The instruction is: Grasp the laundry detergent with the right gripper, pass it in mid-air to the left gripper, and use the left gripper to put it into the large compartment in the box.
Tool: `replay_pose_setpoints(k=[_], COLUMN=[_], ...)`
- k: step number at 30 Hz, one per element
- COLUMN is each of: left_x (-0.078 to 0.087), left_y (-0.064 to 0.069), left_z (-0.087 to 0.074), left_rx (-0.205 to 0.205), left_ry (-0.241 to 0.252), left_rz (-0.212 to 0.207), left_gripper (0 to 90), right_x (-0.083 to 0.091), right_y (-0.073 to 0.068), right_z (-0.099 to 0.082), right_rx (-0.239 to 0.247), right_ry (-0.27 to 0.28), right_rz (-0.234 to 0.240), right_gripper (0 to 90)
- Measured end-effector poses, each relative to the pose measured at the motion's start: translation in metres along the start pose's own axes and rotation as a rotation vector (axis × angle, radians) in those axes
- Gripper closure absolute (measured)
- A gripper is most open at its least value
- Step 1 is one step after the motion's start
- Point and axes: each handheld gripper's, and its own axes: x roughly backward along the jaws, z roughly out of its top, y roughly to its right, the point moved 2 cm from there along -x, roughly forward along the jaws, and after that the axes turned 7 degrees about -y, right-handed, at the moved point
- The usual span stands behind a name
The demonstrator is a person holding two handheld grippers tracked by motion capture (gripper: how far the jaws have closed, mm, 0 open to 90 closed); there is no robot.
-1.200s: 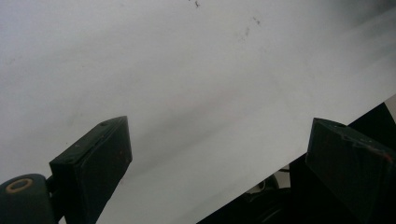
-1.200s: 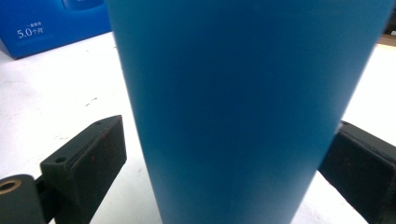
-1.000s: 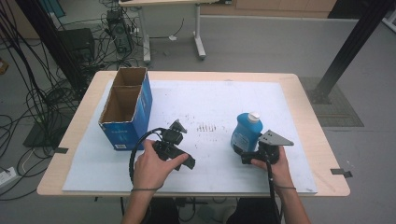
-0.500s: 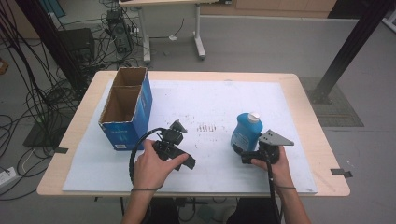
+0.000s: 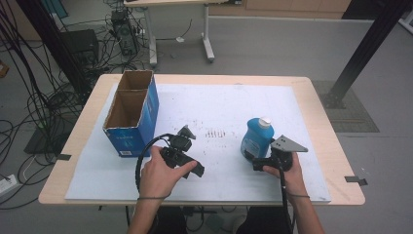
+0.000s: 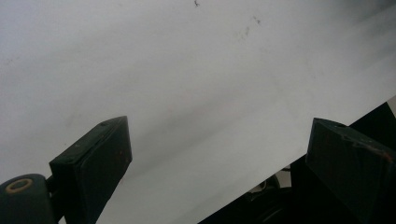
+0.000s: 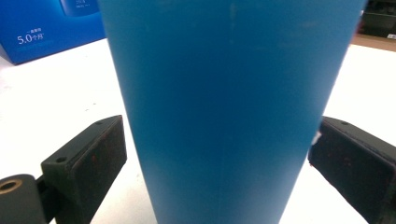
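Item: blue bottle [image 7: 229, 107], upright on the white sheet [image 5: 219, 105], between your right gripper [image 7: 219, 158]'s spread jaws; contact unclear, base cut off. Your left gripper [image 6: 219, 168]: spread, empty.

Lab or robotics workshop, bare grey concrete floor [image 5: 272, 44], thick bundles of black cables [image 5: 44, 97] at left of frame, computer tower [image 5: 122, 34] upper left, black metal rig post [image 5: 370, 44] upper right, plain worktable [image 5: 321, 112] under white sheet [image 5: 219, 107], second desk's legs [image 5: 207, 34] at top
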Motion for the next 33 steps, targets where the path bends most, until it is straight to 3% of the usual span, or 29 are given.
replay_pose_setpoints(k=[33], left_x=[0.0008], left_y=[0.0002], left_z=[-0.0013], left_rx=[0.008], left_ry=[0.003], left_rz=[0.009], left_gripper=[7.3], right_x=[-0.0007], right_y=[-0.0005], right_z=[-0.0001], right_rx=[-0.005], right_ry=[0.006], right_rz=[0.002], right_gripper=[4.6])
